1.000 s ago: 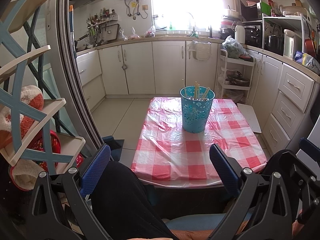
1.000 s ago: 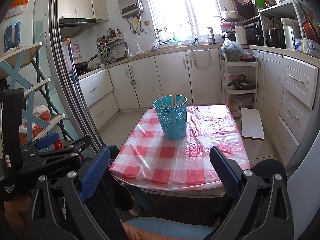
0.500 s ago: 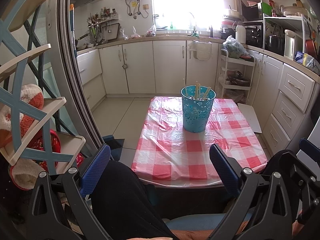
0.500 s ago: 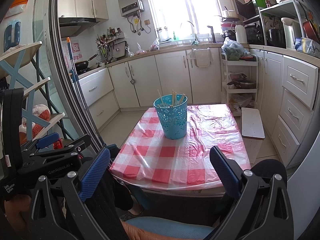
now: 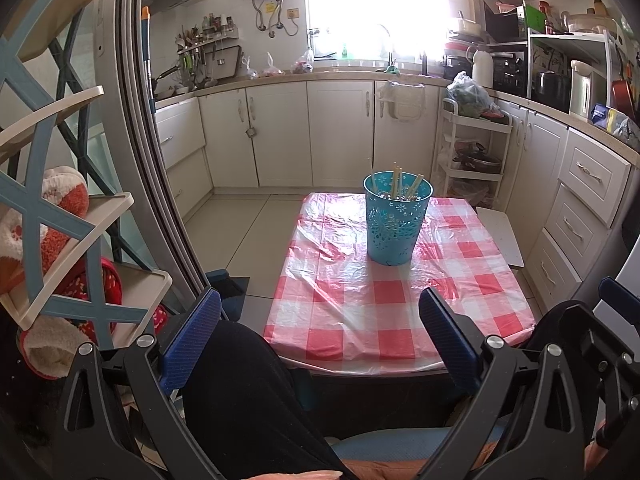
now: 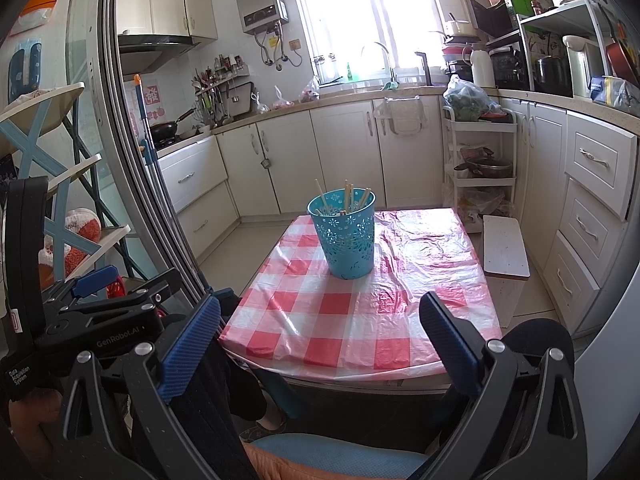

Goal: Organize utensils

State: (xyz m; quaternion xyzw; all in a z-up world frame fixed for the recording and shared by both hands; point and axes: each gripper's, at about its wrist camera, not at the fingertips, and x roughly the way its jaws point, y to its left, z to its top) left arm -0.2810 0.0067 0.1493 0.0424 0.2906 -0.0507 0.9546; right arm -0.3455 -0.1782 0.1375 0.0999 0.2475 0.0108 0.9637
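A turquoise perforated basket (image 5: 396,222) stands upright on the red-and-white checked table (image 5: 340,300), towards its far half. Several wooden chopsticks (image 5: 396,184) stick out of it. It also shows in the right wrist view (image 6: 346,234) with the chopsticks (image 6: 347,198). My left gripper (image 5: 320,334) is open and empty, held low before the table's near edge, above a black-clad leg. My right gripper (image 6: 320,336) is open and empty, also short of the near edge. The left gripper's body (image 6: 100,312) shows at the left of the right wrist view.
A blue-and-cream shelf rack (image 5: 60,200) with slippers stands at the left beside a sliding door frame (image 5: 156,180). A white stool (image 6: 504,248) stands right of the table. White cabinets (image 5: 340,132) and a trolley (image 5: 472,152) line the far walls.
Both views have drifted only slightly; the basket sits a touch further right in each frame. Both grippers stay open and empty.
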